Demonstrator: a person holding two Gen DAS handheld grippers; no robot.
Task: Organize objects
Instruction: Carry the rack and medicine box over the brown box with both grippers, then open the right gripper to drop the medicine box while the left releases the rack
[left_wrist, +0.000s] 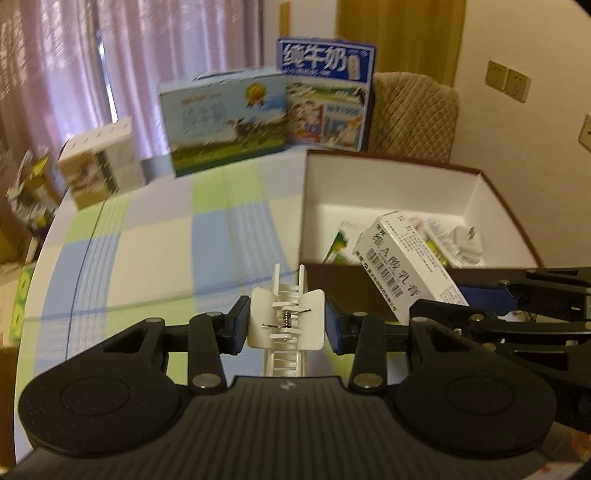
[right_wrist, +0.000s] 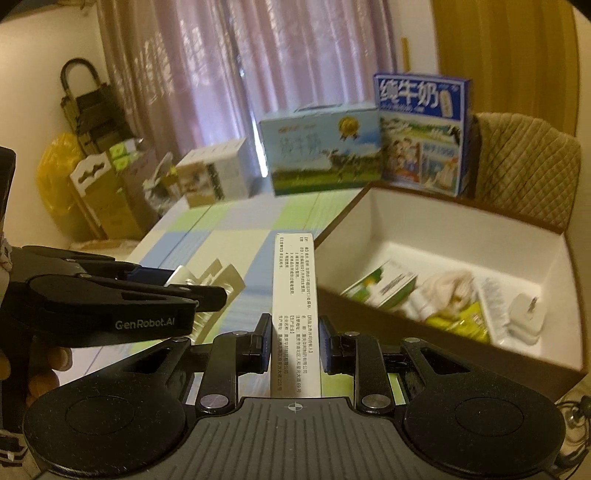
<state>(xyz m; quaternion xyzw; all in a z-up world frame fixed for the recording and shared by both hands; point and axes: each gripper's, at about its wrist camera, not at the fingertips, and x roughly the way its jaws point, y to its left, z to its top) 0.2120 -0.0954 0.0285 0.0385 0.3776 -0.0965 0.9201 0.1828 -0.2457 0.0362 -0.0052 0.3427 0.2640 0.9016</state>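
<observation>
Left fingers (left_wrist: 287, 325) are pinching a white hair clip (left_wrist: 286, 314) by its wings, its long axis running straight ahead, teeth pointing away over the checked counter (left_wrist: 147, 240). Right fingers (right_wrist: 294, 341) squeeze a long white medicine box (right_wrist: 294, 295), lengthwise forward, its far end just beside the near wall of the open brown box (right_wrist: 461, 343). Inside that box: a green-and-white carton (right_wrist: 380, 284), a white plug (right_wrist: 526, 314), some blurry small stuff. Milk cartons (left_wrist: 229, 122) stand at the back.

R gripper (right_wrist: 293, 341) clamped a slim white medicine carton (right_wrist: 294, 310), held upright above the checked tablecloth (right_wrist: 229, 240). L gripper (right_wrist: 177, 284) sat alongside w/ silver blister packs (right_wrist: 218, 278). Open brown storage box (right_wrist: 461, 236) to the right held assorted items.
</observation>
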